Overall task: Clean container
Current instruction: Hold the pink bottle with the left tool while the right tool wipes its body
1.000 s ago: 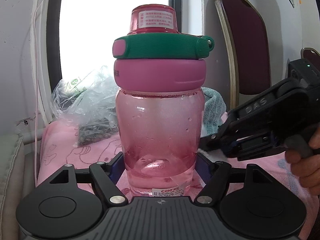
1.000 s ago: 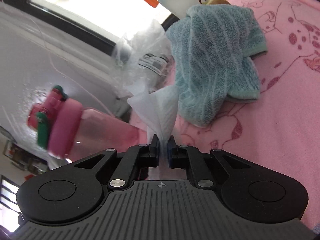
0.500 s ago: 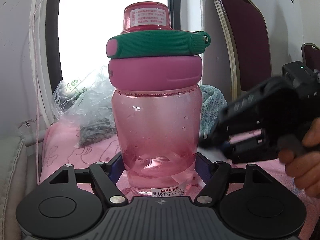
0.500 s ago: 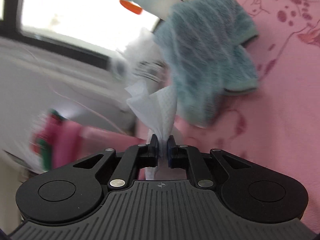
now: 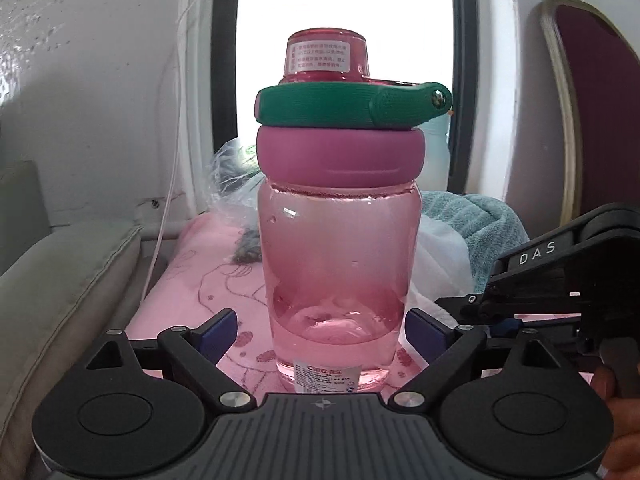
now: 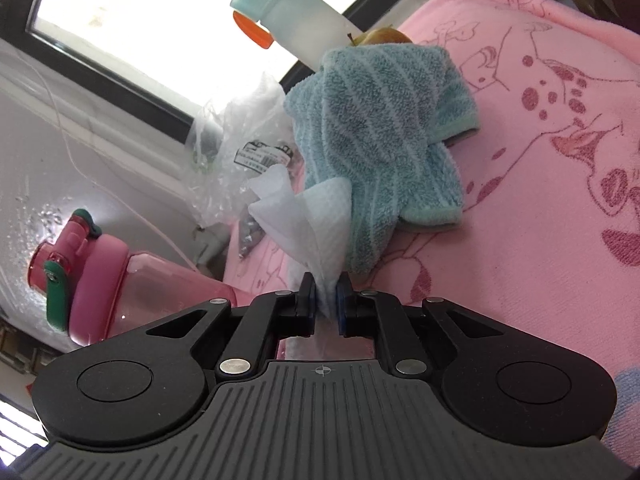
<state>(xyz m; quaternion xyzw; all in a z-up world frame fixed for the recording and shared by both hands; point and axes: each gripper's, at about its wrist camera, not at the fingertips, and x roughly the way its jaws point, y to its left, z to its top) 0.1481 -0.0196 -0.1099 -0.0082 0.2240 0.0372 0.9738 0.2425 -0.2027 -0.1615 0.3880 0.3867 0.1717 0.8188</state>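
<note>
Pink bottle upright between spread fingers; tissue pinched at its right.

The left hand-held gripper (image 5: 320, 326) stands spread, a blue pad on each side of the bottle (image 5: 338, 264), with a clear gap at both flanks and no contact visible. The bottle stands upright on the pink cloth (image 5: 208, 276) covering the tabletop, lid on, green strap across the top. The right hand-held gripper (image 6: 323, 307) is pressed together on a white tissue (image 6: 308, 220), which fans out ahead of its tips. In the left view this gripper sits just beside the bottle's right side, low down. Behind lie a teal towel (image 6: 380, 140), a crumpled plastic bag (image 6: 244, 140) and a frosted bottle (image 6: 296, 16) at the window edge. Open pink cloth extends to the right of the towel; a cushion (image 5: 60, 292) borders the left edge.
</note>
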